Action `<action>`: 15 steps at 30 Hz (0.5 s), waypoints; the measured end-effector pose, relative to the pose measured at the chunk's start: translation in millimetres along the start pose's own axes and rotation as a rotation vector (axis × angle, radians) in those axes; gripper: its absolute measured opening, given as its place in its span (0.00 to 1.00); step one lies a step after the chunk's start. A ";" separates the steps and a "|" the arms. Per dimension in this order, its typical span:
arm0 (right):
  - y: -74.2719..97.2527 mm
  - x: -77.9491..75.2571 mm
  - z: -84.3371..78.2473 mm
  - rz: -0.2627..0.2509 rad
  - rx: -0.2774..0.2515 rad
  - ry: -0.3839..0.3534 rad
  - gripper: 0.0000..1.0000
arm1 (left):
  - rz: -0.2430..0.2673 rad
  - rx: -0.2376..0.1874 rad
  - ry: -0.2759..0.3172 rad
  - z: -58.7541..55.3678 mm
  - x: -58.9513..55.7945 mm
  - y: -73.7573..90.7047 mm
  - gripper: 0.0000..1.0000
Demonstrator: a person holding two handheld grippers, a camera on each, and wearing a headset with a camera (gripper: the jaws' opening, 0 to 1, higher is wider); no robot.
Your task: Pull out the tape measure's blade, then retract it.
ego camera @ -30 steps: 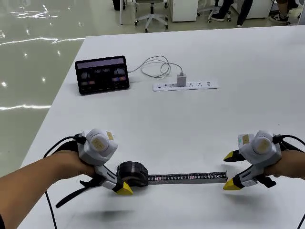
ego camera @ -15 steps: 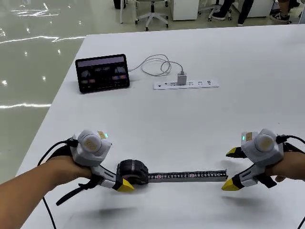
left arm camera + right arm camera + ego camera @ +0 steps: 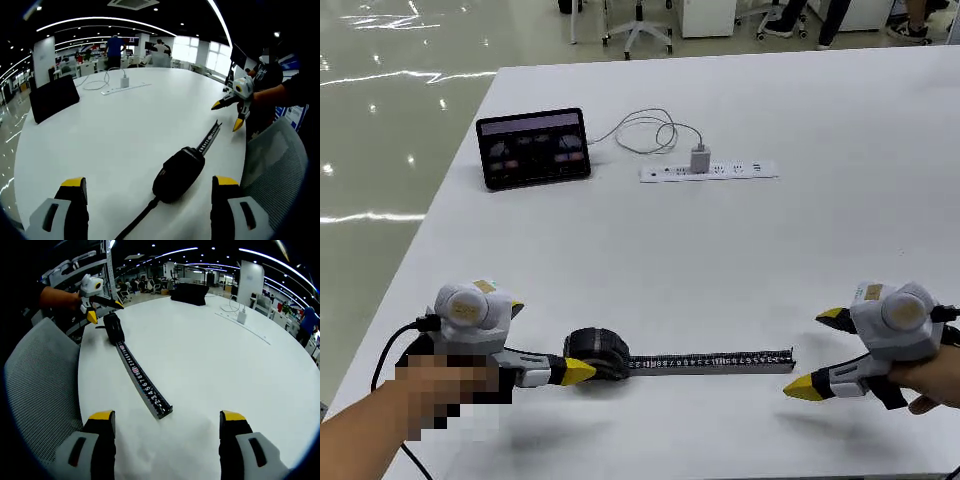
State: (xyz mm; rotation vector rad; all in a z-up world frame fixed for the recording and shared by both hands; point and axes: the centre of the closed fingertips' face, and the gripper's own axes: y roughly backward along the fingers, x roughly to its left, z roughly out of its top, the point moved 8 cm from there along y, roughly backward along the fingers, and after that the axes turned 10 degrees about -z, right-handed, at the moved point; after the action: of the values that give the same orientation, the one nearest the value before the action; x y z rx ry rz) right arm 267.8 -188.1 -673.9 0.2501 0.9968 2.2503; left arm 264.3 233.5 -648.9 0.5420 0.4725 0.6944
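Since a second ago the left claw (image 3: 548, 338) has drawn back from the black round tape measure case (image 3: 597, 352). Its lower yellow tip, which then lay against the case, is now just beside the case's left end. The right claw (image 3: 818, 351) has also moved away: its lower tip was at the free end of the dark numbered blade (image 3: 710, 359) and now stands apart to the right of it. The blade has stayed pulled out, lying flat on the white tabletop (image 3: 740, 260) and running from the case towards the right claw.

Both claws are spread wide and grip nothing. In the left gripper view the case lies ahead between the two jaws, touching neither.

Farther back on the tabletop stand a black tablet (image 3: 533, 148) and a white power strip (image 3: 710, 172) with a plugged-in charger.
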 end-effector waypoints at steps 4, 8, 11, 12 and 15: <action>5.9 2.8 -5.3 -0.027 -0.035 -0.071 0.84 | 0.003 -0.042 0.024 -3.6 -6.3 5.1 1.00; 14.4 6.2 -8.8 -0.061 -0.070 -0.094 0.88 | 0.023 -0.072 0.017 -9.4 -12.6 10.2 1.00; 20.9 7.4 -11.5 -0.078 -0.082 -0.099 0.88 | 0.025 -0.082 0.015 -14.7 -15.5 14.5 1.00; 24.1 7.7 -12.5 -0.085 -0.085 -0.100 0.89 | 0.030 -0.077 0.019 -17.2 -15.2 15.7 1.00; 30.8 10.6 -16.2 -0.098 -0.091 -0.111 0.87 | 0.047 -0.084 0.011 -19.7 -16.5 22.7 1.00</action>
State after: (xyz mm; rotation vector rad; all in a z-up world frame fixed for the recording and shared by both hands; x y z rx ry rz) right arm 237.9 -206.2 -663.9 0.2769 0.8286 2.1621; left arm 231.3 242.6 -646.5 0.4717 0.4400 0.7591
